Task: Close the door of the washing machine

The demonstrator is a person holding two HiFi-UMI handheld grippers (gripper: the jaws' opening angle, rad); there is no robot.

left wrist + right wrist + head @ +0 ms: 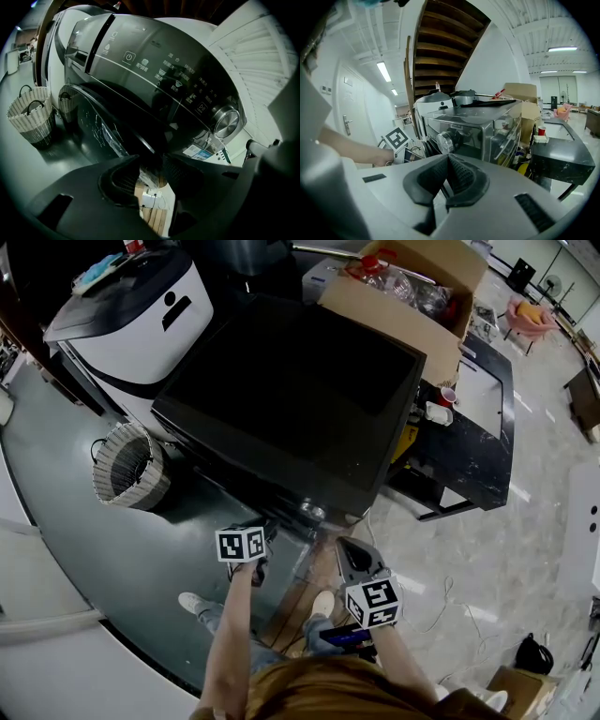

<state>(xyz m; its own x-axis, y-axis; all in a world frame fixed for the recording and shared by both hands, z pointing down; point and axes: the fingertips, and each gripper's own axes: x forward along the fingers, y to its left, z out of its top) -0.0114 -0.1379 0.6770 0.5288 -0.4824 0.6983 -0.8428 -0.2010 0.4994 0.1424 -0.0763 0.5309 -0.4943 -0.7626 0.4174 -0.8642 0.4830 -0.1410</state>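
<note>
Grey floor (26, 161) — door (98, 124) half-hidden behind left gripper (152, 172).

The washing machine's control panel (159, 70) bears a power sign (129, 57); labels illegible.

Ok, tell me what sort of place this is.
Probably a big open workshop or test hall, not a home laundry room: the washing machine stands beside a cardboard box of clutter and a black table, with strip lights over a wide floor behind.
</note>
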